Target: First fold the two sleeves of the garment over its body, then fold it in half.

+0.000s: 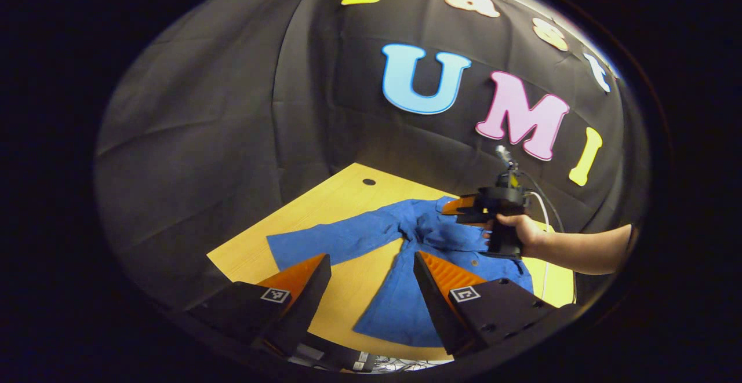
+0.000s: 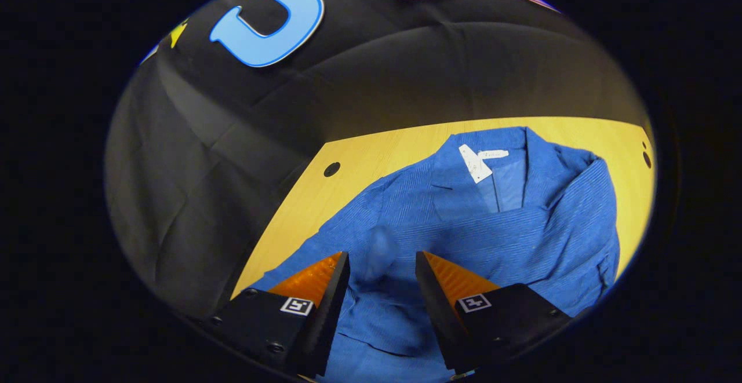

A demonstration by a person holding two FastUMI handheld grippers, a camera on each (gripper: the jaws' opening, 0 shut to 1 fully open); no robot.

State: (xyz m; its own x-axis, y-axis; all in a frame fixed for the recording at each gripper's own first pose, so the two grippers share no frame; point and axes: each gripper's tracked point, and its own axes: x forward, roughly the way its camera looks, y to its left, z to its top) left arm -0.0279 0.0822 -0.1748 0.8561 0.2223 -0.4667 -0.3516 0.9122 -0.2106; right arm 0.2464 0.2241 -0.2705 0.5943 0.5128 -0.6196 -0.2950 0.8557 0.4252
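A blue jacket [image 1: 400, 244] lies spread out on the yellow wooden desk [image 1: 324, 203]. One sleeve [image 1: 324, 241] sticks out flat to the side. In the left gripper view, the left hand-held gripper [image 1: 371, 276] floats above the desk with its fingers wide apart and nothing between them. Farther off, a hand [image 1: 522, 229] holds the right hand-held gripper [image 2: 379, 278] over the jacket near its collar [image 2: 504, 151]. In the right gripper view, that gripper's fingers are wide apart too, just above the blue cloth, holding nothing. A white tag [image 2: 474, 163] sits inside the collar.
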